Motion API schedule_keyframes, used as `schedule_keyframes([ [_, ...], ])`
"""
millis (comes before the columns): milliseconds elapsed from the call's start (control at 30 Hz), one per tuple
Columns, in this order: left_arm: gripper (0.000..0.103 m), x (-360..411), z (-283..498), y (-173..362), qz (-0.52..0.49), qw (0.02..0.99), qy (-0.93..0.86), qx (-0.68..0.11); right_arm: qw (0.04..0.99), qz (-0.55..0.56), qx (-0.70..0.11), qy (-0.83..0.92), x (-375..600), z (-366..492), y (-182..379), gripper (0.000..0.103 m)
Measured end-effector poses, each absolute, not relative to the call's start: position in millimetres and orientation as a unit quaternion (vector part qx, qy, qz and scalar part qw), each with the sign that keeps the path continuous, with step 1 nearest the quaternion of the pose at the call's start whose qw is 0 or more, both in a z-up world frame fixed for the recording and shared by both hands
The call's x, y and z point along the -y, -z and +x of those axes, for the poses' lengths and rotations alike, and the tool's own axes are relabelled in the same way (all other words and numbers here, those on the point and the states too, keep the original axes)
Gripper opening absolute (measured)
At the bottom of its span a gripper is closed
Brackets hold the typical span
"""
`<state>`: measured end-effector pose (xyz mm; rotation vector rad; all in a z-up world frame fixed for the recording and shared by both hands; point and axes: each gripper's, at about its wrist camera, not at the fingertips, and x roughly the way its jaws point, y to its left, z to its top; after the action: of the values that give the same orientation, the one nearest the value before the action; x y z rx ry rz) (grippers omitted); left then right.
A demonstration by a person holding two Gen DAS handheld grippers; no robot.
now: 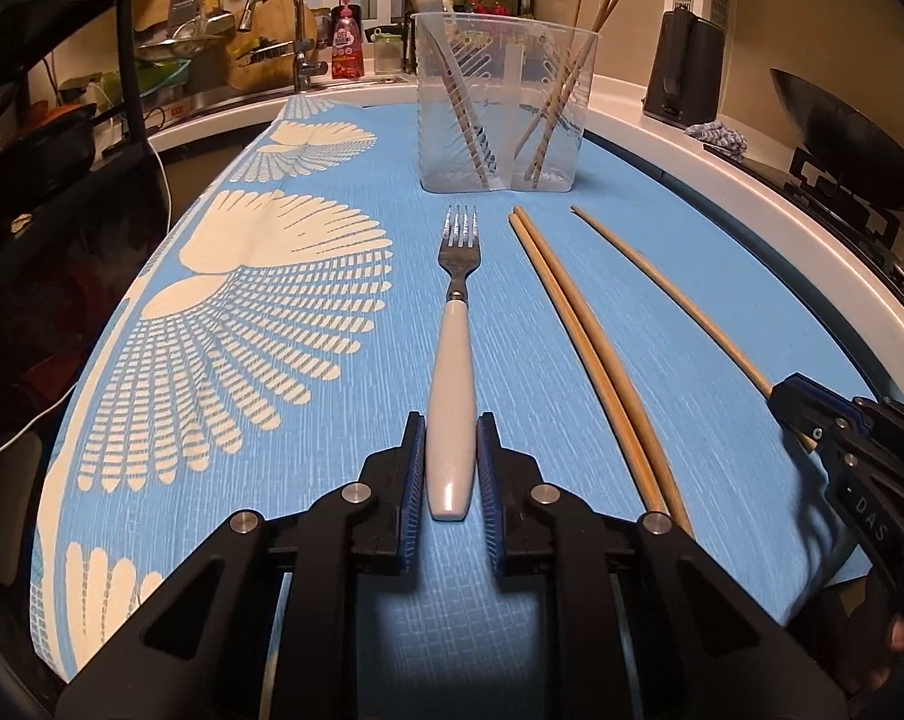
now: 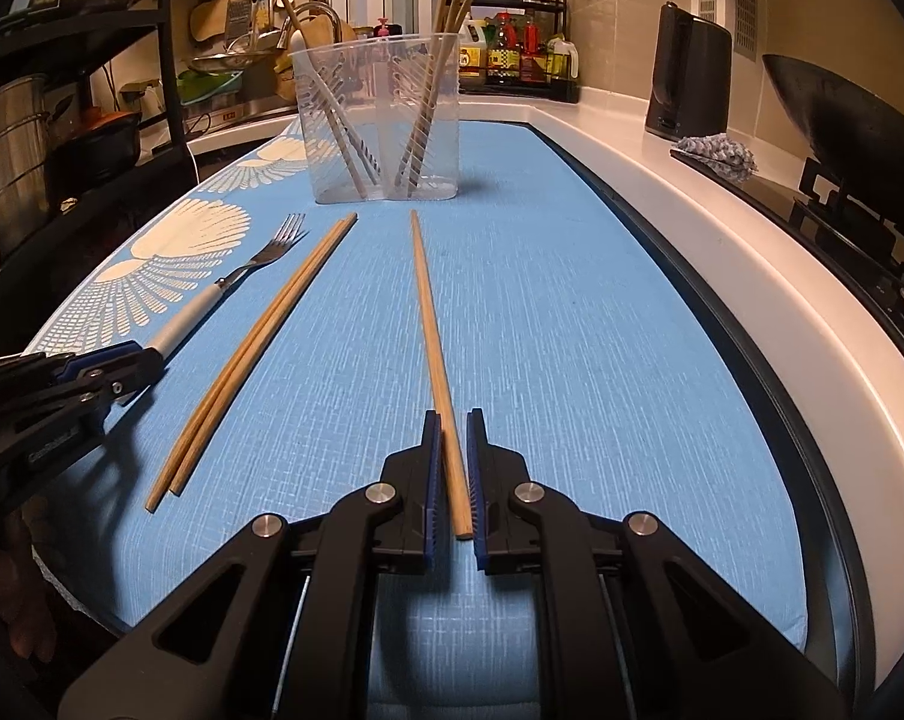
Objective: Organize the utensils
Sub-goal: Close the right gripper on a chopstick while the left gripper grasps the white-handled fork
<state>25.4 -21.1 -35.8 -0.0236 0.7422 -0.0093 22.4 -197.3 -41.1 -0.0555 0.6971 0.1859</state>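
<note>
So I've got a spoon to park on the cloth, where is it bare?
Bare: right of the single chopstick up to the cloth edge, and the patterned left side beyond the fork. Crowded: the middle, around the chopstick pair.

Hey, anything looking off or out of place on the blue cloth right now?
Nothing spilled or broken. The one oddity is a single chopstick lying apart from the pair of chopsticks, which lies side by side. The fork lies straight, and the clear holder stands upright.
</note>
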Motion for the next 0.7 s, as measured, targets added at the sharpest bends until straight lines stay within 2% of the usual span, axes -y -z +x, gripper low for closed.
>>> schedule_keyframes([
  [533, 0.019, 27.3, 31.1, 37.0, 0.002, 0.938, -0.006, -0.346, 0.935, -0.019, -0.338, -0.109, 200.5, 27.4, 43.2, 0.01],
  [700, 0.018, 22.0, 25.9, 37.0, -0.002, 0.939, -0.02, -0.343, 0.935, -0.009, -0.34, -0.102, 201.4, 26.5, 42.5, 0.007],
])
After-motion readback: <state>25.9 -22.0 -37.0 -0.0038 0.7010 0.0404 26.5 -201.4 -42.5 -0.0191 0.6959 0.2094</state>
